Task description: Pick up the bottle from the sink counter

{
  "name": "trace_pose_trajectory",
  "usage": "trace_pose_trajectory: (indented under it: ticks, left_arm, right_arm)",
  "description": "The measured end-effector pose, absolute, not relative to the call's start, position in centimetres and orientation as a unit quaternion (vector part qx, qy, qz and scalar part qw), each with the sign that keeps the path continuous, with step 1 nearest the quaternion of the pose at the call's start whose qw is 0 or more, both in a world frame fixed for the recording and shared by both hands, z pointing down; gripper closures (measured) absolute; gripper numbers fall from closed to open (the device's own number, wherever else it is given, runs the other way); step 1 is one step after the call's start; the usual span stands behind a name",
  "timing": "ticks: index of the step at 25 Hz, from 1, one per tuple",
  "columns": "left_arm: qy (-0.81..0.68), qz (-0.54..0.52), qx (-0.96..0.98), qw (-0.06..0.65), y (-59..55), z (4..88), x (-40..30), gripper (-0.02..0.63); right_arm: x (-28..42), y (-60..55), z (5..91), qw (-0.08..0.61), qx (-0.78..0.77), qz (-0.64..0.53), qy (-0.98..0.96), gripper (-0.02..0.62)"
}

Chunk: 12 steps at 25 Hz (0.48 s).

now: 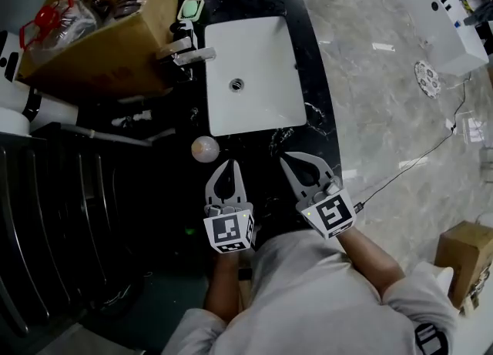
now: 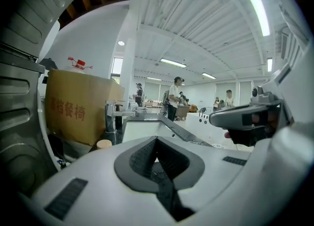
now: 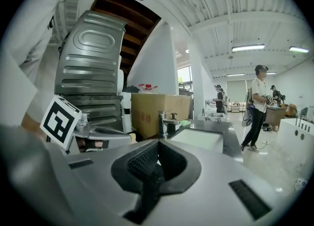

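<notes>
- Bottle [image 1: 205,148] stands off the sink's [image 1: 262,45] near left corner.
- Left gripper [image 1: 229,163]: jaws together, empty, just beside bottle.
- Right gripper [image 1: 286,158]: jaws together, empty, near sink's front edge.

Cardboard box [image 1: 108,41] well ahead-left of the jaws; faucet [image 1: 192,55] just beside it; green soap dish [image 1: 190,9] farther ahead; second box [image 1: 464,257] off right.

Grey marbled floor [image 1: 385,92] reflecting light, black cable [image 1: 422,155] trailing across it. Ceiling strip lights [image 2: 257,3] glowing; white column [image 2: 128,68] standing behind cardboard box [image 2: 78,110].
</notes>
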<state>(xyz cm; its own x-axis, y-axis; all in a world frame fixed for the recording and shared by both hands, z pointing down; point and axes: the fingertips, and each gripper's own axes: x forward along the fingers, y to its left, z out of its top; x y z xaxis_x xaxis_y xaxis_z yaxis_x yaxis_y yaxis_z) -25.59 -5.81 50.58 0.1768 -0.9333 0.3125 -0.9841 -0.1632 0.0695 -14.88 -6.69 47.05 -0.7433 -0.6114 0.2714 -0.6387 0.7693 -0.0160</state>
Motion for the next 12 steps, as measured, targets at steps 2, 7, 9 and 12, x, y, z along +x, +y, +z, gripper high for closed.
trace_pose_trajectory:
  ticks: [2,7,9,12]
  left_arm:
    - [-0.635,0.104,0.755,0.13,-6.0,51.2,-26.5,0.592]
    - [-0.653,0.115,0.736,0.138,-6.0,52.5,-29.4,0.592]
    - [-0.66,0.115,0.729,0.139,-6.0,52.7,-30.5,0.592]
    - [-0.664,0.123,0.725,0.133,-6.3,53.1,-31.5,0.592]
  right_arm:
    - [-15.2,-6.5,47.4,0.13,0.336,0.052,-0.931,0.586]
    - [-15.8,-6.3,47.5,0.138,0.335,0.049,-0.931,0.586]
    - [-15.9,-6.5,47.4,0.14,0.338,0.055,-0.929,0.586]
    - [-16.1,-6.5,47.5,0.137,0.348,0.075,-0.924,0.586]
